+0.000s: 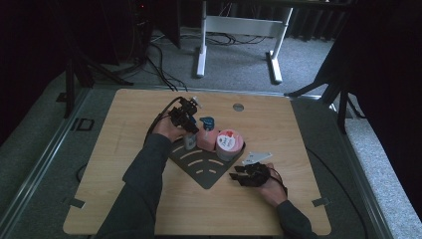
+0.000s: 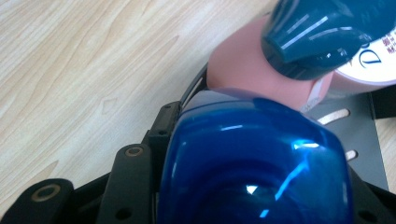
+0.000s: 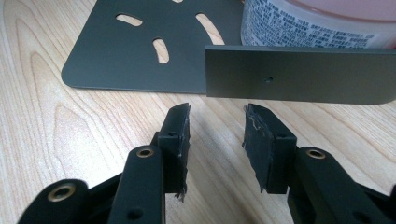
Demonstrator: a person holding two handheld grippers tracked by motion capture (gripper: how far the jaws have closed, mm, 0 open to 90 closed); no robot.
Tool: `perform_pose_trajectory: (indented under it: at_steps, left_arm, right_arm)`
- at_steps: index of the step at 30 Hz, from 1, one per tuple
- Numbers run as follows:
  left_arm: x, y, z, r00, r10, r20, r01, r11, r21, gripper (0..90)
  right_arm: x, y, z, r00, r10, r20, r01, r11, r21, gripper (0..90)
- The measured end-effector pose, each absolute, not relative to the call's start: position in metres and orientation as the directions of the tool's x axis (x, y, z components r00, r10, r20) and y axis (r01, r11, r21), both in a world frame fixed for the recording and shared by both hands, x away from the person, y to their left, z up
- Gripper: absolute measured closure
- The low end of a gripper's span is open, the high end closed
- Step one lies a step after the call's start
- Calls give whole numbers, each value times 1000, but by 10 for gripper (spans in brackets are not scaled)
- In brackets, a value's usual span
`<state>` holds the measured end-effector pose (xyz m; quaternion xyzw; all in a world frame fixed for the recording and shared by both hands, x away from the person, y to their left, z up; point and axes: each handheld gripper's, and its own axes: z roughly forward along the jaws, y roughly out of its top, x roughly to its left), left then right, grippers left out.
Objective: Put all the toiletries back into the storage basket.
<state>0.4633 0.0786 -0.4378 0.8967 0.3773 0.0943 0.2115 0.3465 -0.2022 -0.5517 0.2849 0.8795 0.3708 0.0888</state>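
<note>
- Glossy blue cap (image 2: 254,163) sits right at the left gripper view's lens, between the black jaws; left gripper (image 1: 189,130) looks clamped on this small bottle, mid-width hold.
- Bottle itself reads as greyish body (image 1: 189,142) in the high view, standing on the dark slotted tray (image 1: 199,167), near its left corner.
- Just past the cap: pink pump bottle (image 2: 254,60) with dark teal pump head (image 2: 322,32); the two bottles look touching or nearly so, can't tell which.
- Pink round tub (image 1: 228,144) with white label stands to the right of the pump bottle, also on the tray.
- Right gripper (image 3: 217,133): jaws part open, nothing between the pads (image 3: 180,135), resting low over the wooden table (image 3: 56,140).
- It points at the tray's upright edge flap (image 3: 299,74), close but apart.
- White three-cornered plate (image 1: 257,158) shows above the right gripper in the high view.
- Progress, my read: three containers already on the tray, so loading looks mostly done.
- Left to do: small bottle not yet let go; left jaws must open and back off without knocking the pump bottle.
- Right hand idle, maybe ready to steady the tray.
</note>
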Motion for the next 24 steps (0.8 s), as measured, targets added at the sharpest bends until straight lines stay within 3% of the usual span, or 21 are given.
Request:
perform_pose_trajectory:
  at_steps: [24]
  left_arm:
    - [474,77,-440,674,739,-8,648,-587,485,555]
  right_arm:
    - [347,-200,-552,-826,561,55,431,566,703,603]
